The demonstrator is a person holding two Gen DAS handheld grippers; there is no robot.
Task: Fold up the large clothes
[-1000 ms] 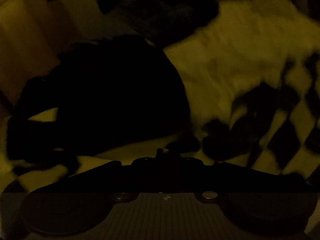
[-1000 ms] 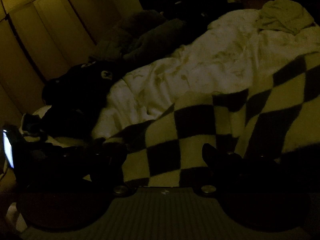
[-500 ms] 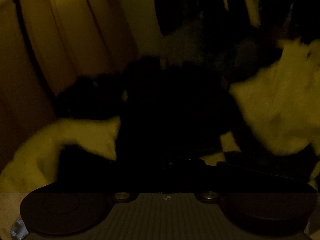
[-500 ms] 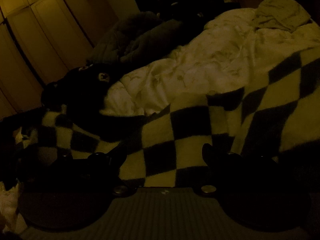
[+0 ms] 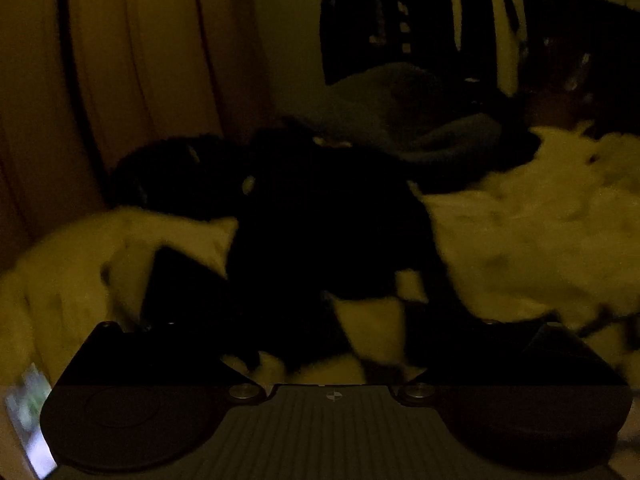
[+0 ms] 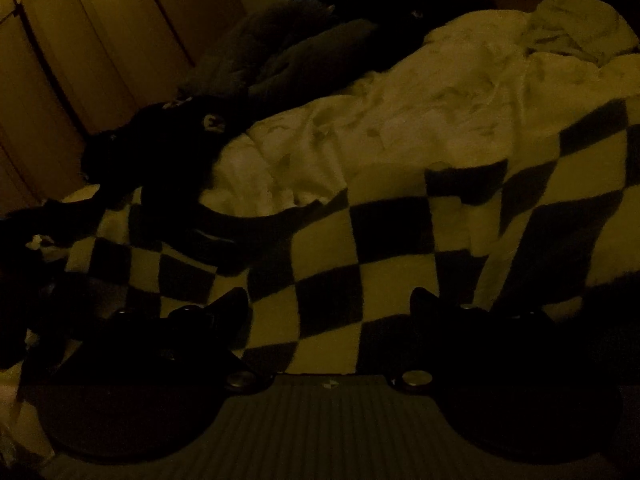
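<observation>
The room is very dim. A checkered black-and-cream blanket (image 6: 360,248) lies spread over the bed, and its edge shows in the left wrist view (image 5: 372,332). My right gripper (image 6: 330,304) is open, its fingers (image 6: 228,308) wide apart just above the blanket's near edge. My left gripper (image 5: 328,344) is close over the blanket's corner; its fingers are lost in darkness, so I cannot tell how the jaws stand. A black garment (image 5: 320,232) lies heaped beyond the left gripper, also seen at the left in the right wrist view (image 6: 160,148).
A pale crumpled duvet (image 6: 420,112) covers the bed behind the blanket. Grey pillows (image 6: 288,44) lie at the head. A light cloth bundle (image 6: 580,28) sits far right. Wardrobe doors (image 6: 80,40) stand along the left.
The left gripper has swung up and back, so more of the room and the black garment show. On the right, the blanket now lies spread further left; the right gripper barely moved.
</observation>
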